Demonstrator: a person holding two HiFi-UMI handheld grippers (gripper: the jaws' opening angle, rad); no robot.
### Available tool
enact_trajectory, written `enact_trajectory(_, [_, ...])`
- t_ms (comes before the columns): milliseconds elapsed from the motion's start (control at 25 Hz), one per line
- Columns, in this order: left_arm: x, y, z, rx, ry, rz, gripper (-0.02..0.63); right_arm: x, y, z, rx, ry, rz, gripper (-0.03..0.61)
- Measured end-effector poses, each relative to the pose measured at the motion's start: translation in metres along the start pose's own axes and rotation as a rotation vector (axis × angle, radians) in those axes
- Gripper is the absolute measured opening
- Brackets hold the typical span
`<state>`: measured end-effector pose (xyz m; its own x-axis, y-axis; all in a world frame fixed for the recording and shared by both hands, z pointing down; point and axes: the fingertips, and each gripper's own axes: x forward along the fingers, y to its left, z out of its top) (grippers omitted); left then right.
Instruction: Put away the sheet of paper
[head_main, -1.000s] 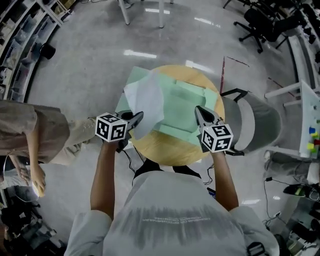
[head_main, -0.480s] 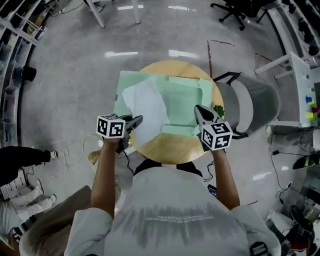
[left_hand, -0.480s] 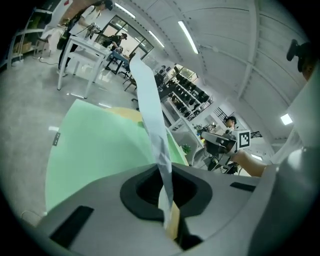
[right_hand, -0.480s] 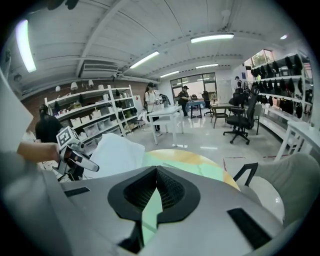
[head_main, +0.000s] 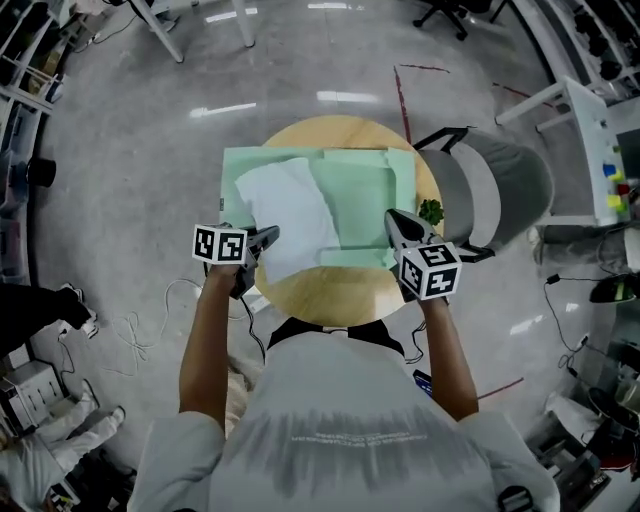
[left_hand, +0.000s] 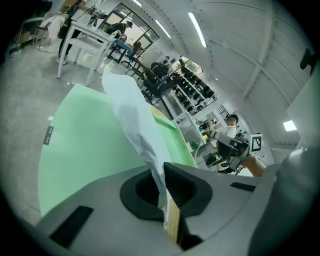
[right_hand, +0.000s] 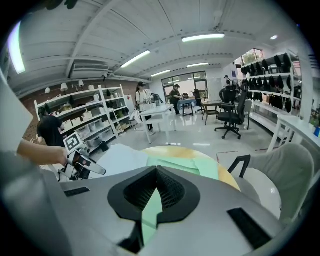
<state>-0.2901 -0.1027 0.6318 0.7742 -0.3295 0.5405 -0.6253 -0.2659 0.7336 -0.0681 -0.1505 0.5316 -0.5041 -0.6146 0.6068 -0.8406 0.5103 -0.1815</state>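
One sheet of paper (head_main: 290, 212) sits pinched in the left gripper's (head_main: 271, 234) closed jaws. The right gripper (head_main: 391, 215) clamps one green folder (head_main: 362, 195) (open) on one round table (head_main: 340, 292), beside a chair (head_main: 500, 190).

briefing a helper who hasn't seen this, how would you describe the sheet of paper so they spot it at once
Find the round wooden table in the middle of the floor; an open green folder covers much of it. Over the folder's left half is the sheet of paper, its near edge shut in the jaws of the left gripper. It alone is white.
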Motion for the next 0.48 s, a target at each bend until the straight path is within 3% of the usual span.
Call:
enact_trajectory(200, [0.02, 0.016, 0.008, -0.05, 0.013, 0.003, 0.021, 0.0, -0.005, -0.005, 0.029, 0.001, -0.003, 0.029])
enact_trajectory(480, [0.048, 0.024, 0.018, -0.053, 0.057, 0.028, 0.021, 0.001, -0.027, -0.013, 0.056, 0.021, -0.02, 0.029])
